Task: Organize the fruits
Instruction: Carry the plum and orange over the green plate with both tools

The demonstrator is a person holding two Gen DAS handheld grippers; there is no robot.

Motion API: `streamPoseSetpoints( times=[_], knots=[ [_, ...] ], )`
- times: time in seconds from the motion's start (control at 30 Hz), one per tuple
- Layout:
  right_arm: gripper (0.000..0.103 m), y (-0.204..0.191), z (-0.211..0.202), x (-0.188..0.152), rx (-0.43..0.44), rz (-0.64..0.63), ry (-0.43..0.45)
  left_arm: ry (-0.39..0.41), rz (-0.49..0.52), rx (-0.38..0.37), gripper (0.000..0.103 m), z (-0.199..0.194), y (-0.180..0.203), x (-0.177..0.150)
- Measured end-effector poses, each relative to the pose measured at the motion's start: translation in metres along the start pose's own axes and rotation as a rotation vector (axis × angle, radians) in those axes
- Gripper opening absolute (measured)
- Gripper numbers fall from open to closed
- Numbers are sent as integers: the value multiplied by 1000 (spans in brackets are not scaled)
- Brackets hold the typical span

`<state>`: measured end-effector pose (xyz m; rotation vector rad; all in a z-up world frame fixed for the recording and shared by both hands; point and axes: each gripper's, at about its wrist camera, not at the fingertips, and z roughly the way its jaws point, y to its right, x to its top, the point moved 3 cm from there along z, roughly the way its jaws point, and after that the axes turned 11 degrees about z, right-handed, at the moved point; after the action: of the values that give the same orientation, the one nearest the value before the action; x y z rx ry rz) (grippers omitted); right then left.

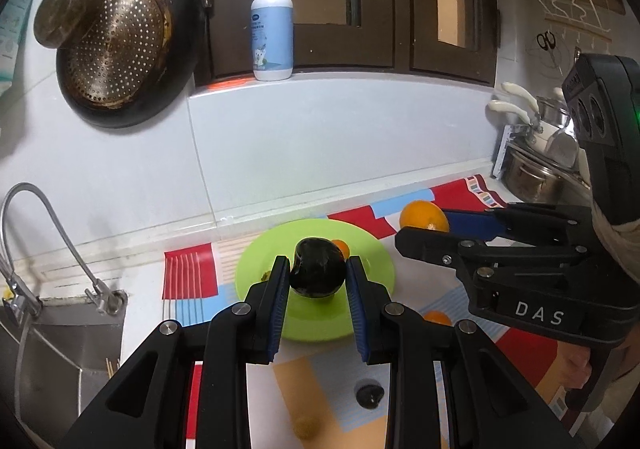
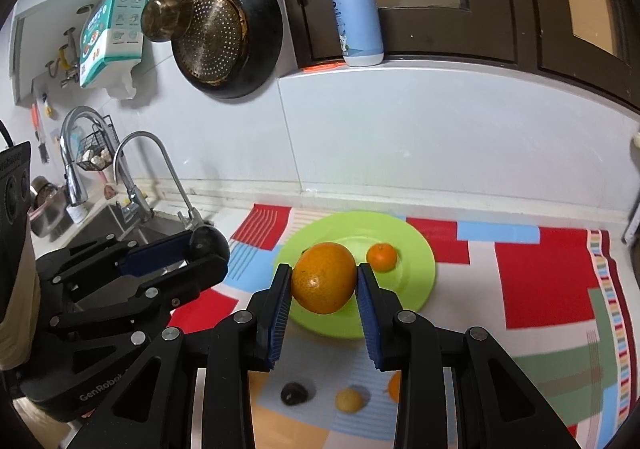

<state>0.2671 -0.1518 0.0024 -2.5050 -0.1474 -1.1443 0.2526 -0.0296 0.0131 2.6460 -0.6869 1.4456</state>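
Observation:
My left gripper (image 1: pixel 318 277) is shut on a dark, glossy avocado (image 1: pixel 316 269) and holds it above the lime-green plate (image 1: pixel 368 273). Off to the right, my right gripper (image 2: pixel 324 283) is shut on a large orange (image 2: pixel 324 277), also raised over the green plate (image 2: pixel 416 249). One small tangerine (image 2: pixel 382 257) lies on the plate. In the left wrist view the right gripper (image 1: pixel 424 233) shows with the orange (image 1: pixel 424 217). The right wrist view catches the left gripper (image 2: pixel 200 249) at its left edge with the avocado (image 2: pixel 210 243).
A colourful patterned mat (image 2: pixel 540 277) covers the counter. On it near me lie a small dark fruit (image 2: pixel 294 393), a yellow fruit (image 2: pixel 350 401) and a part-hidden orange fruit (image 2: pixel 394 387). A sink (image 2: pixel 116 225) with taps is at left, pots (image 1: pixel 532 173) at right.

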Motion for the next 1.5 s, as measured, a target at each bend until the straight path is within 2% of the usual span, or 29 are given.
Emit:
streamPoseSetpoints(
  times=[0.2, 0.6, 1.17, 1.5],
  knots=[
    [33, -1, 24, 18, 11, -14, -22, -14, -4, 2, 29, 20, -14, 6],
    [33, 13, 81, 30, 7, -21, -90, -64, -13, -23, 29, 77, -35, 4],
    [33, 42, 164, 35, -18, -25, -218, -174, -19, -77, 29, 161, -57, -8],
    [33, 50, 188, 27, -25, -29, -271, -215, -25, -106, 29, 191, -60, -18]
  ],
)
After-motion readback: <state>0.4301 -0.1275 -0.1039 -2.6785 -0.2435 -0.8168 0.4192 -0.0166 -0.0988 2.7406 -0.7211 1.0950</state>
